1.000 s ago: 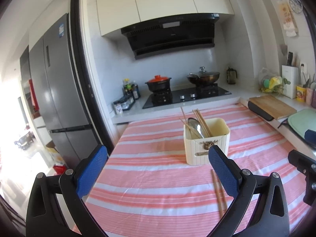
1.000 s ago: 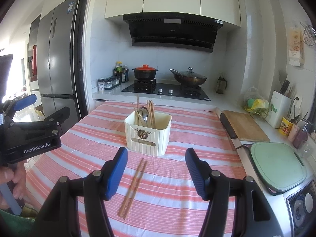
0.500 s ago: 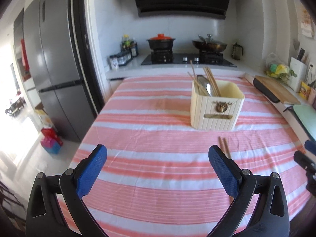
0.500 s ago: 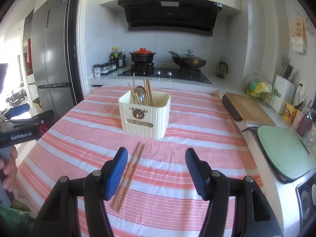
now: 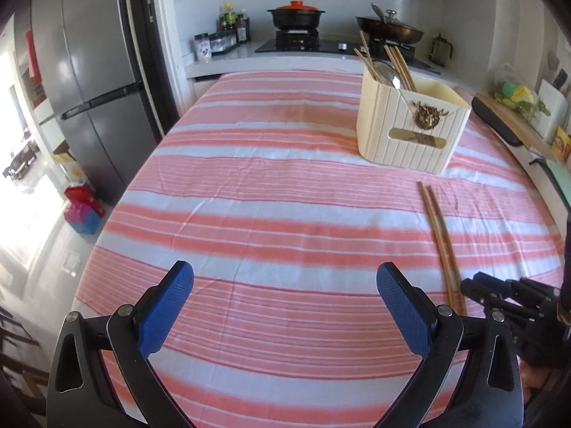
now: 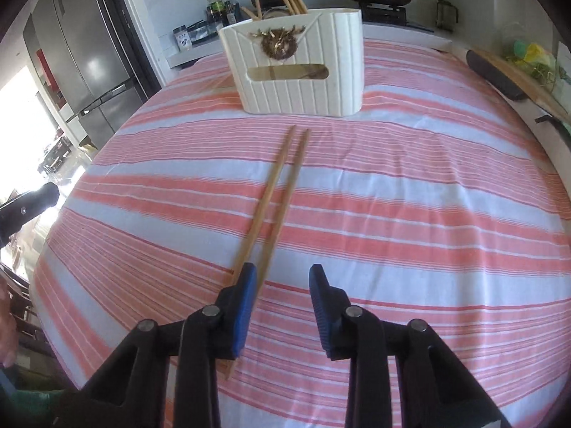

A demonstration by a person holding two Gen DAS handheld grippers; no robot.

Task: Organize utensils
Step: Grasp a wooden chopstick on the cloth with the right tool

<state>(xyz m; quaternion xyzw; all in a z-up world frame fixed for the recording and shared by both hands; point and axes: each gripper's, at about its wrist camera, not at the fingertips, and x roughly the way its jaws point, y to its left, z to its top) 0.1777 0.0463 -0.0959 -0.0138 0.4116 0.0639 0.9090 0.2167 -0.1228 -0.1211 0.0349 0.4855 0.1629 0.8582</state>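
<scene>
A desk (image 6: 428,196) under a pink-and-white striped cloth (image 5: 267,214) carries a cream ribbed utensil holder (image 6: 299,64) and, just before it, a pair of wooden chopsticks (image 6: 274,192), seemingly lying side by side.

We see a table (image 6: 428,185) with a box (image 6: 296,67) standing on it, toward the far side. Chopsticks (image 6: 294,1) and a spoon (image 5: 387,73) stand inside the box. Two more chopsticks (image 6: 276,192) lie side by side on the table, in front of the box. Their near ends reach under our right gripper (image 6: 282,301). Our left gripper (image 5: 285,312) is over the near part of the table, left of those chopsticks. Behind the table is a stove (image 5: 299,41) with a pot (image 5: 296,16) and a pan (image 5: 389,30) on it. A fridge (image 5: 85,71) stands to the left.
</scene>
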